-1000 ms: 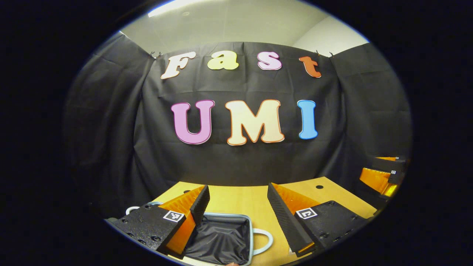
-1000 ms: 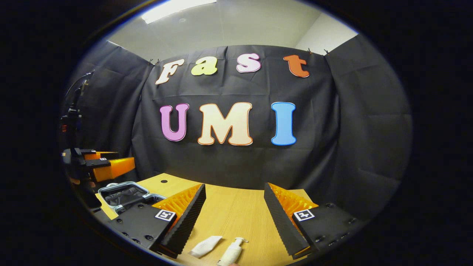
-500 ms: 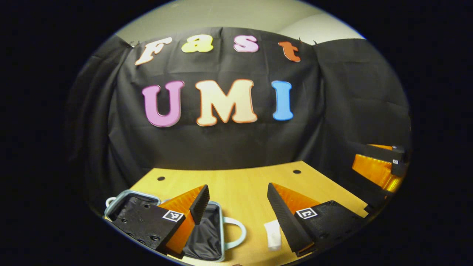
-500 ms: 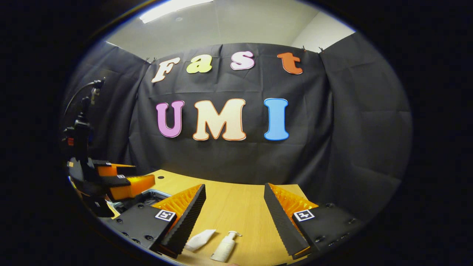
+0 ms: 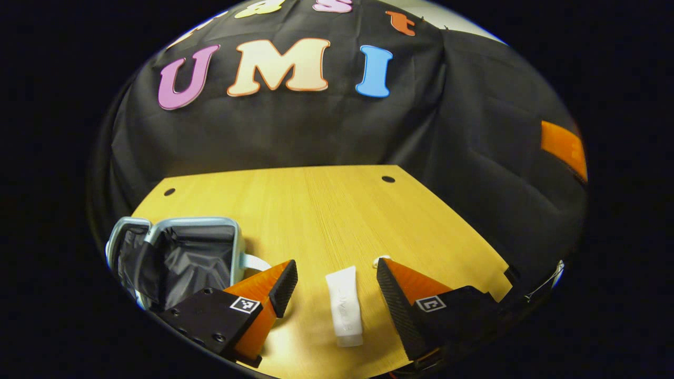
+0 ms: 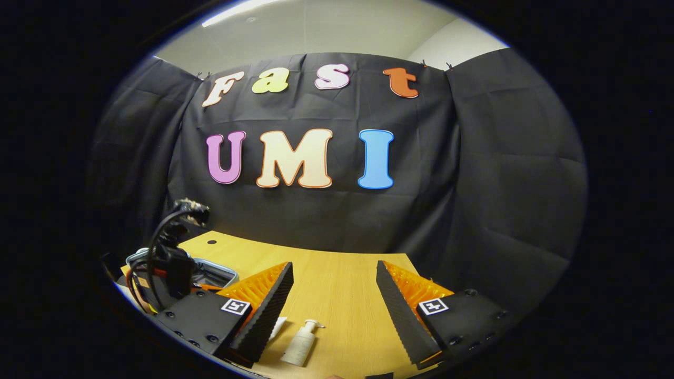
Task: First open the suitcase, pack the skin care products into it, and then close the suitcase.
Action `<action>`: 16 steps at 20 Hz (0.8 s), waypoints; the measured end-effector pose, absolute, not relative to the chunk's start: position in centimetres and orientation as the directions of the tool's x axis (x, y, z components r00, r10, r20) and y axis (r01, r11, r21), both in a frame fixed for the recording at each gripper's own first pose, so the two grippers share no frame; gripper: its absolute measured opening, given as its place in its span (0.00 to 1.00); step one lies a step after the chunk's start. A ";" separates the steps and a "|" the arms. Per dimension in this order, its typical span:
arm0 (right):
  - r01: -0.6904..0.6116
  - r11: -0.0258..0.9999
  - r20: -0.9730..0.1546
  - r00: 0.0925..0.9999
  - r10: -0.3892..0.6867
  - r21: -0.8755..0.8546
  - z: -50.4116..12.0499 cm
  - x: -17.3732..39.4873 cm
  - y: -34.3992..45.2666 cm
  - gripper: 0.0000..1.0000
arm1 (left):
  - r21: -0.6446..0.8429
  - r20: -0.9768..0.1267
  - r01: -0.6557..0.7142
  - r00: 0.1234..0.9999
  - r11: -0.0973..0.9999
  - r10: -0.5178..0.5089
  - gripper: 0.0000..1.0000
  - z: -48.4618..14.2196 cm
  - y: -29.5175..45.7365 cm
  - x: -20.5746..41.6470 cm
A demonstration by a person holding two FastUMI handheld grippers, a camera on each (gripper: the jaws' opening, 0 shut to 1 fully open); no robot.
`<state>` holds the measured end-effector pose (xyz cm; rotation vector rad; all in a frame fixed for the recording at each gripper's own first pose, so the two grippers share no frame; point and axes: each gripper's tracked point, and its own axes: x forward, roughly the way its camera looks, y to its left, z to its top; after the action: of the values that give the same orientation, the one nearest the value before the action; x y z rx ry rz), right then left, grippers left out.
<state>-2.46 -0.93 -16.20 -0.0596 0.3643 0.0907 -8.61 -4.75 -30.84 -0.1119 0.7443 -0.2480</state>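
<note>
The left gripper (image 5: 337,266) hangs with fingers spread wide over the white tube (image 5: 344,306), which lies flat on the desk (image 5: 326,210) between them — long axis along the fingers. The open suitcase (image 5: 179,252) sits to its left. The right gripper (image 6: 334,276), wide and empty, hovers near the pump bottle (image 6: 300,345)

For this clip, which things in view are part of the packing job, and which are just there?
Part of the job:
- suitcase, open, lined inside
- white tube, lying between the left tool's open fingers
- pump bottle, in front of the right tool

Just there:
- table
- cable on the left tool
</note>
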 end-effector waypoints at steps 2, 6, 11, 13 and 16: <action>-0.091 0.995 -0.371 0.926 0.067 -0.047 -16.6 -2.5 -1.2 1.00 | -0.199 -0.681 0.191 0.679 0.961 -0.276 0.89 -33.1 -6.2 -7.6; -0.092 0.994 -0.404 0.913 0.062 -0.057 -18.0 -2.5 -1.2 1.00 | -0.222 -0.722 0.191 0.627 0.956 -0.293 0.89 -36.5 -8.2 -6.4; -0.099 0.994 -0.459 0.886 0.063 -0.055 -20.1 -2.5 -0.8 1.00 | -0.260 -0.791 0.135 0.538 0.956 -0.291 0.89 -40.5 -8.4 -7.4; -0.106 0.993 -0.486 0.871 0.067 -0.054 -21.3 -2.3 -0.5 1.00 | -0.268 -0.816 0.099 0.506 0.958 -0.281 0.79 -42.2 -7.9 -8.1; -0.116 0.992 -0.545 0.835 0.075 -0.042 -23.9 -2.1 0.1 1.00 | -0.331 -0.796 0.035 0.525 0.943 -0.299 0.48 -42.7 -7.8 -7.9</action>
<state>-2.14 0.08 -23.92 -0.0741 0.5740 0.1015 -7.94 -7.84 -42.66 -0.2904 1.0012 -0.2032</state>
